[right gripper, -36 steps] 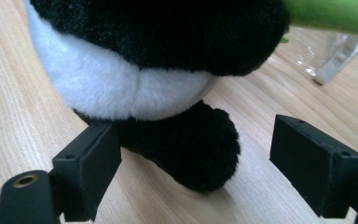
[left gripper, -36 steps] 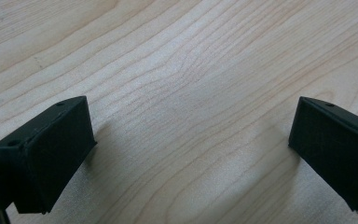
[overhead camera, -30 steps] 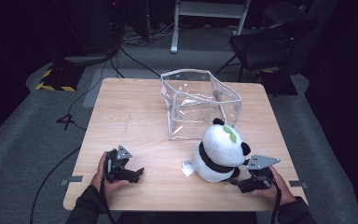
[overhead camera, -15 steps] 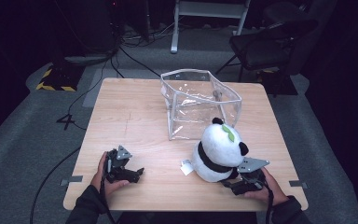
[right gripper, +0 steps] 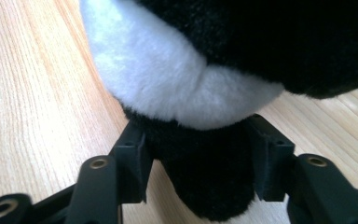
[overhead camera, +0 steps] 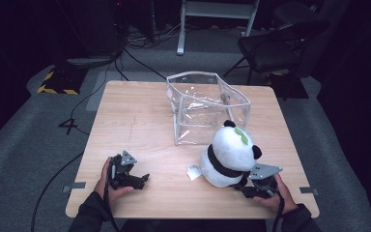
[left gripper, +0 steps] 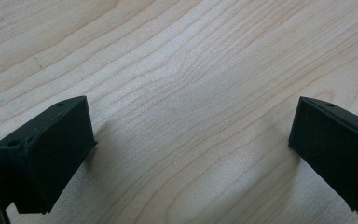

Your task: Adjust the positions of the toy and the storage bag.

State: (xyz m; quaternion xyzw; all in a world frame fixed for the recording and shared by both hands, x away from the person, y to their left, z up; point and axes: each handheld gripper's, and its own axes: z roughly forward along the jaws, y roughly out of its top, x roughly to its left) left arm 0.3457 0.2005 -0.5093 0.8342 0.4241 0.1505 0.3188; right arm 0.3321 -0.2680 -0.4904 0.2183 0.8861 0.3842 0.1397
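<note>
The right gripper (right gripper: 198,175) has just been closing, and its jaws now clamp a black limb of the panda (overhead camera: 232,157), which sits on the surface (overhead camera: 140,121) just in front of the clear bag (overhead camera: 205,104). The grip looks ready for a lift. The left gripper (left gripper: 186,154) rests with jaws apart, holding nothing.

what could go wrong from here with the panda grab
The right gripper has just been closing and pinches only one black limb of the panda plush, so the heavy body may swing or slip free when lifted. The clear plastic bag stands close behind the panda, so a swing could knock it. The left gripper, open over bare table, gives no support.
</note>
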